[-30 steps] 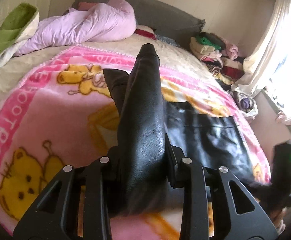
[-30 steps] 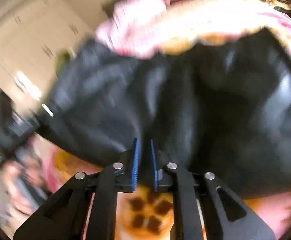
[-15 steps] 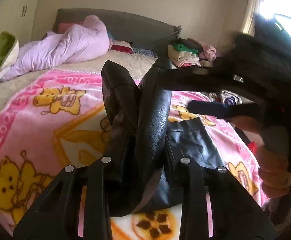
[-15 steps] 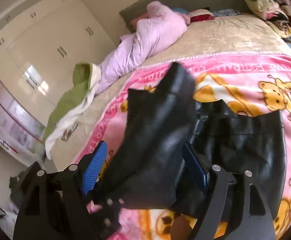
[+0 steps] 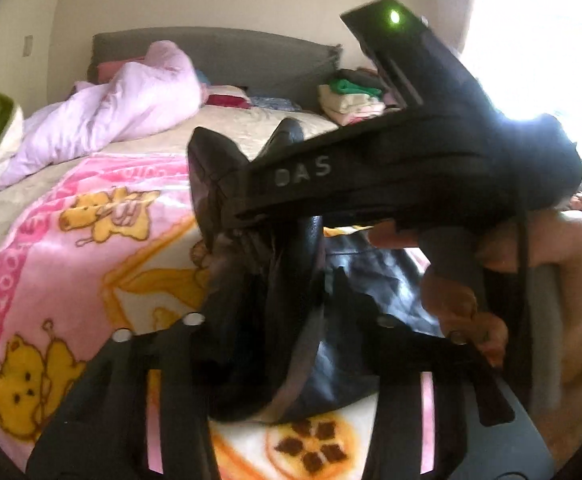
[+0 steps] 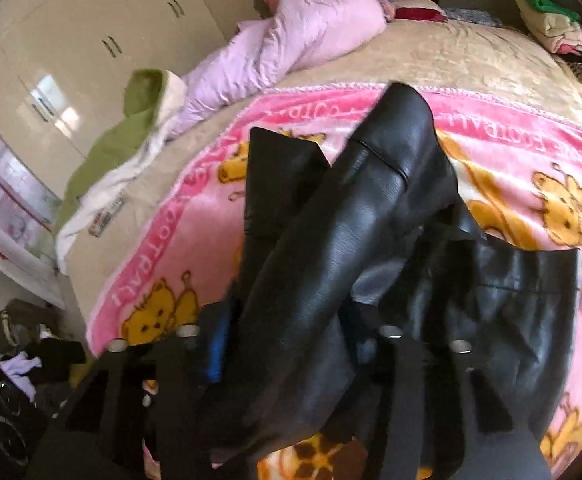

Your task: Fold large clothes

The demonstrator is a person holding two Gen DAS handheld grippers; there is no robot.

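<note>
Right claw [image 6: 291, 332] pinches black leather garment [image 6: 355, 216]; its hand [image 5: 463, 304] shows only leftward.

Right tool [image 6: 287, 340] now clamped onto jacket sleeve [image 6: 355, 216]

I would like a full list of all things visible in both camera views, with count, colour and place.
leather jacket: one, black, on blanket, between both grippers
blanket: one, pink with yellow bears, on bed
duvet: one, lilac, bed's head
cover: one, green-white, bed's edge
folded clothes: one stack, mixed, beside bed
wardrobe: one, cream
left gripper: black, jaws just opened, jacket between
right gripper: black, jaws just closed on jacket
right hand: on right gripper's handle
</note>
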